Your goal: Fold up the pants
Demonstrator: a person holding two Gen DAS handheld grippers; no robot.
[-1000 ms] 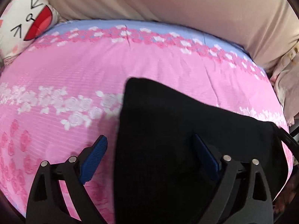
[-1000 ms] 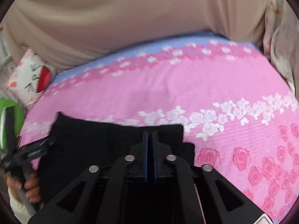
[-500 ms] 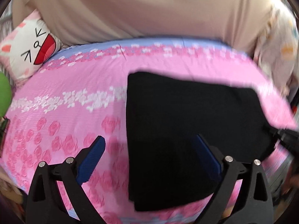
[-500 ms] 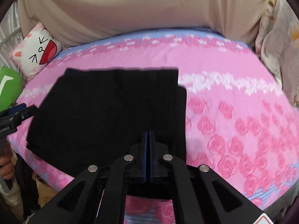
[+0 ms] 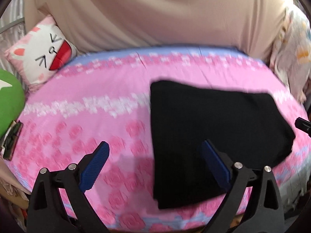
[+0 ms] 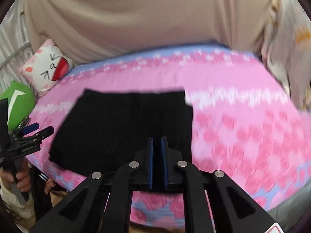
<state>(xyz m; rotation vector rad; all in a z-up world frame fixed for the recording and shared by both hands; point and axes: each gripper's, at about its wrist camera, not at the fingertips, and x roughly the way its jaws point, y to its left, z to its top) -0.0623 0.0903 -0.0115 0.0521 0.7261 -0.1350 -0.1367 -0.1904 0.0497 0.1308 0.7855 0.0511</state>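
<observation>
Both hand-held grippers have drawn back: left (image 5: 153, 167) spread, right (image 6: 157, 163) opening, empty. Pants (image 6: 126, 128) ahead on bed (image 6: 243, 120), apparently folded.

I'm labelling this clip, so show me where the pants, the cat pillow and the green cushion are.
pants (image 6: 124, 128): right wrist view, middle of the folded black cloth.
cat pillow (image 5: 44, 56): left wrist view, on the white face.
green cushion (image 5: 9, 101): left wrist view, its green front.
</observation>
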